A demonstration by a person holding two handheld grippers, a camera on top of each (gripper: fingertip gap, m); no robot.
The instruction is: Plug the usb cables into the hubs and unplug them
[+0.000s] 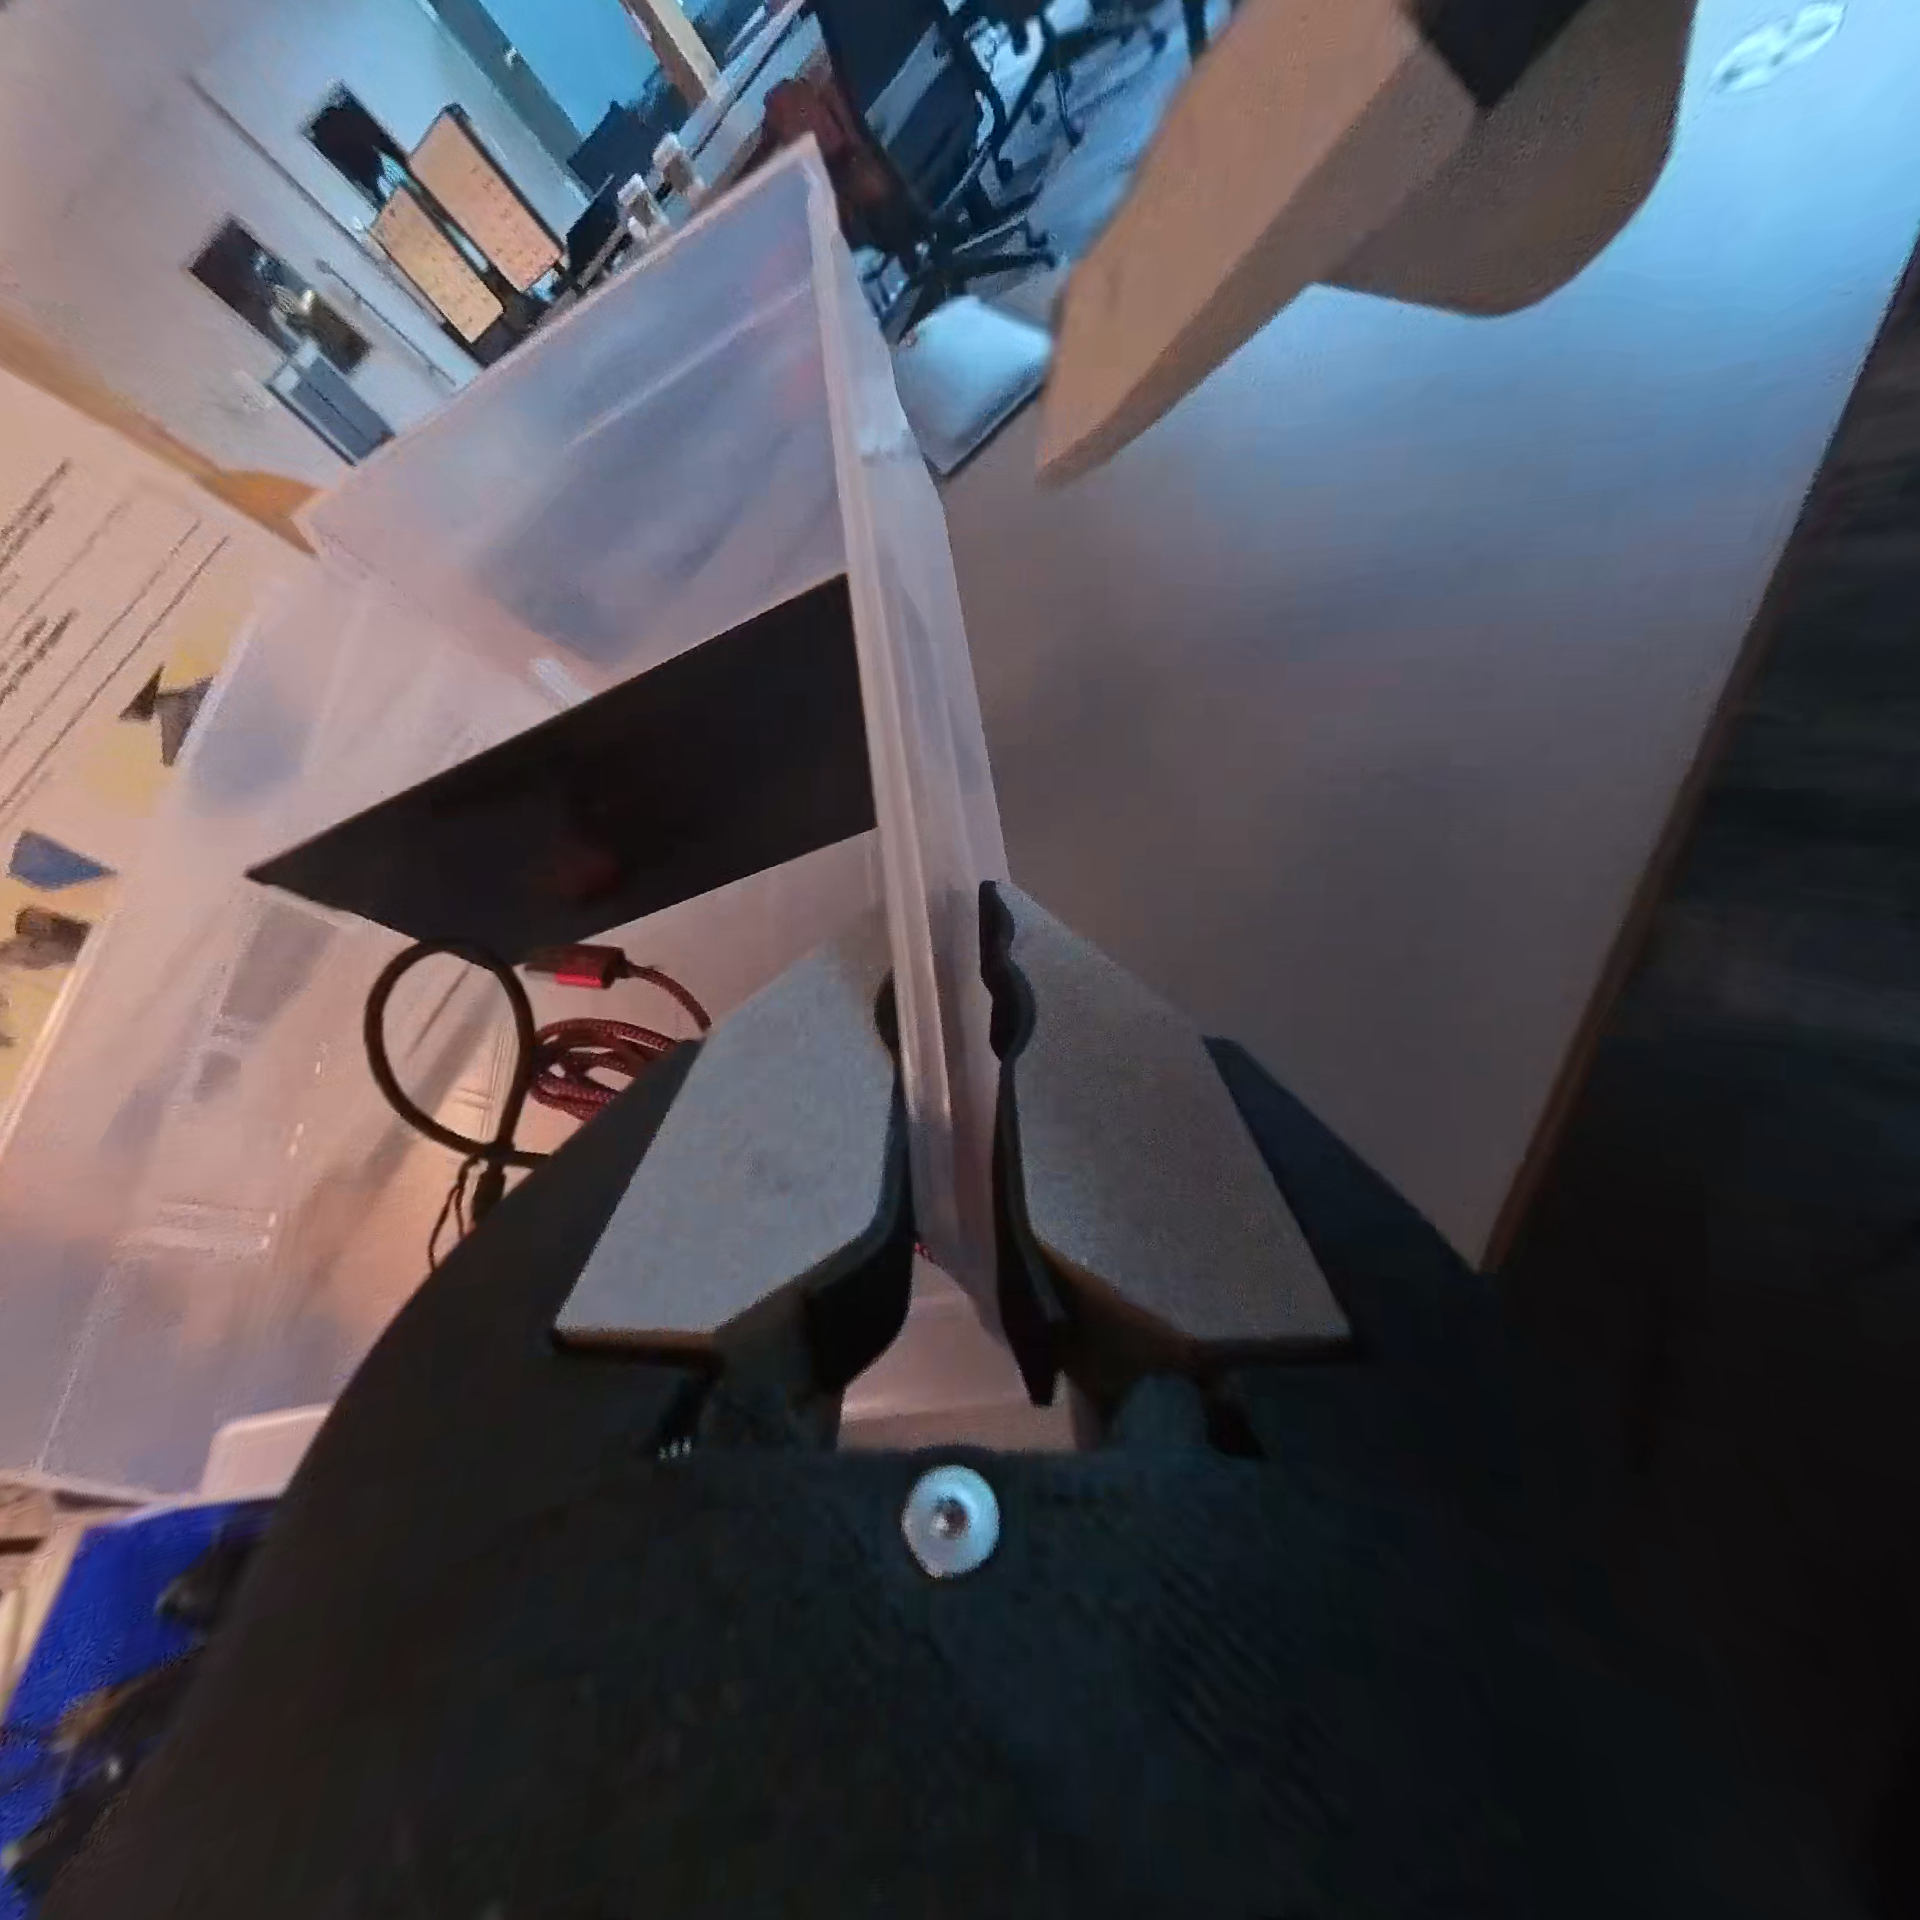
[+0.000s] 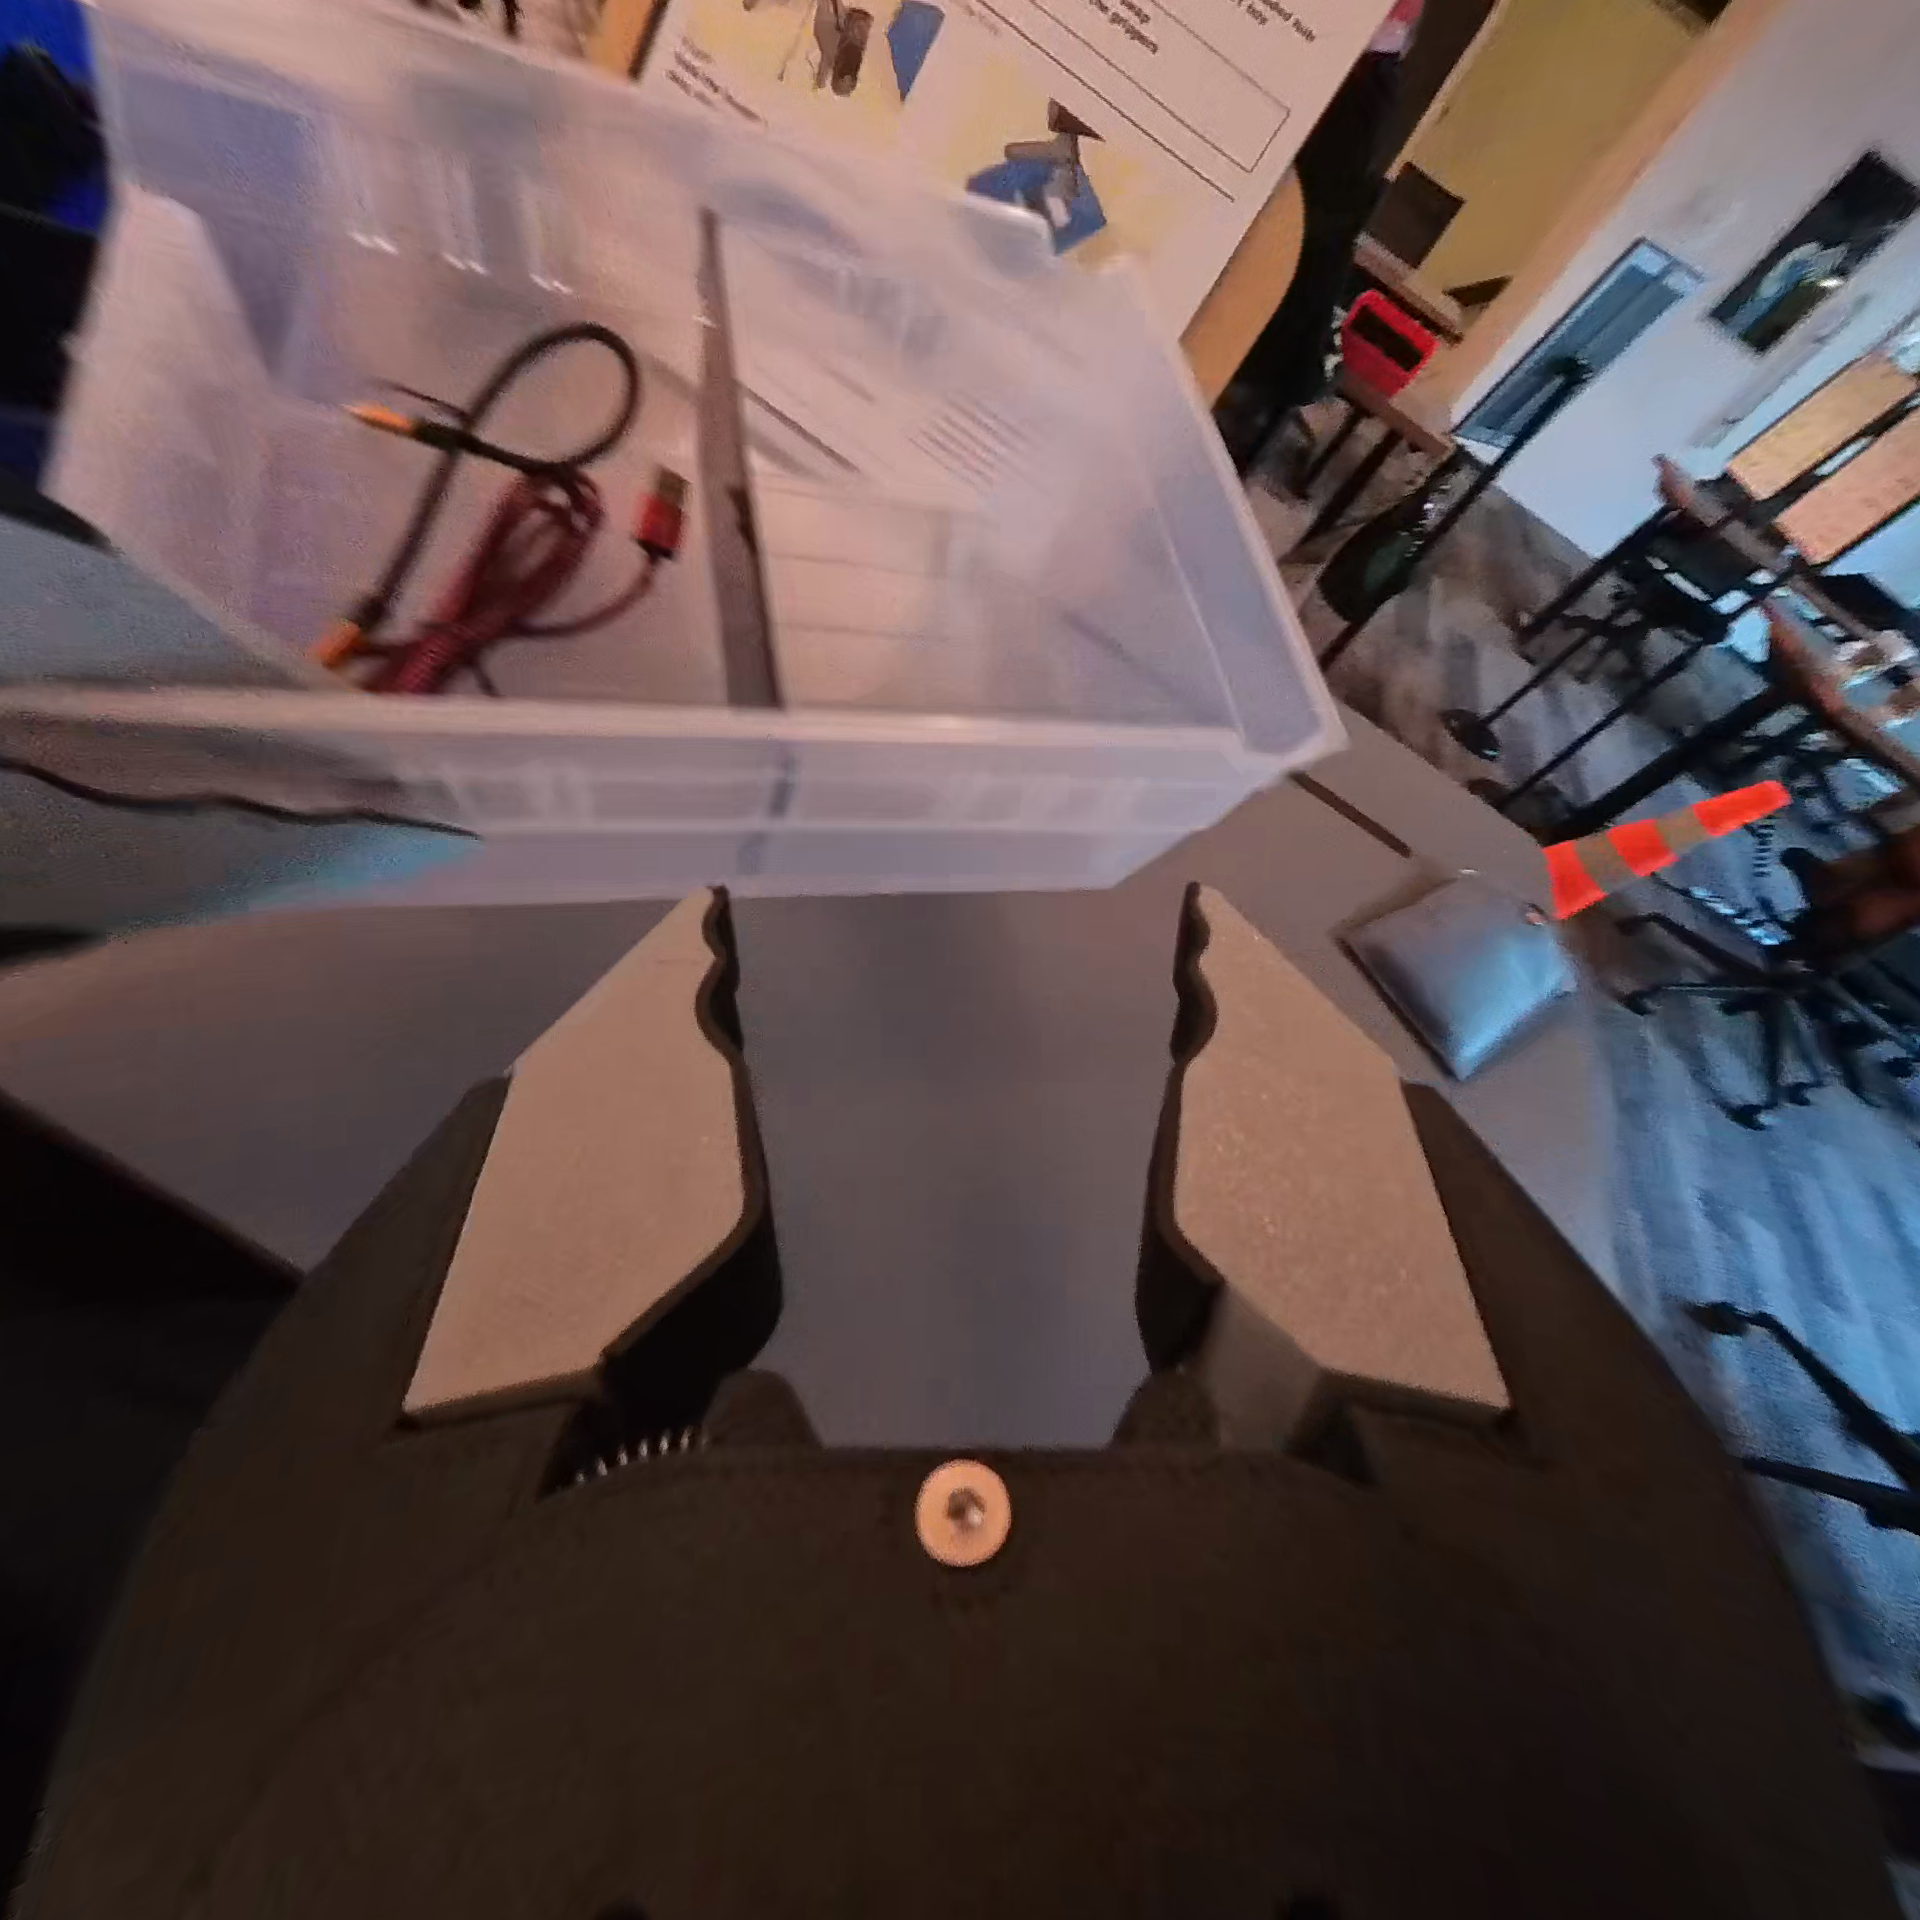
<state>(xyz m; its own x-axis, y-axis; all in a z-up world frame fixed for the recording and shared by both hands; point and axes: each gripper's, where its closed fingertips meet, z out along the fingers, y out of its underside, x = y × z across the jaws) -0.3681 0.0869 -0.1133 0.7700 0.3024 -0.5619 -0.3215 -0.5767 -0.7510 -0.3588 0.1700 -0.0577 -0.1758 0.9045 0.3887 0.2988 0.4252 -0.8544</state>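
Grey surface (image 2: 935, 1143) filling centre of right wrist view, also right half of left wrist view. Clear plastic bin (image 2: 1143, 520) across upper left and centre of right wrist view, tilted, near corner off the surface; split by a dark divider (image 2: 732, 540) into two compartments. Same divider seen broadside as dark panel in left wrist view, mid-left. Left claw (image 1: 945, 997) closed on bin's long wall, rim pinched between both fingers, lower centre of frame. Right claw (image 2: 951, 935) spread wide, nothing between fingers, tips just below bin's near wall, apart from it. Silver pouch (image 2: 1465, 987) on surface, right of frame, well apart from bin. Orange-and-grey cone (image 2: 1662, 842) beyond surface edge, right. Red braided usb cable (image 2: 499, 592) coiled in left compartment, red connector (image 2: 665, 514) lying free just beside divider. Black cable (image 2: 561, 374) looped over it, orange-tipped ends. Hubs not identifiable in either view; image blurred.
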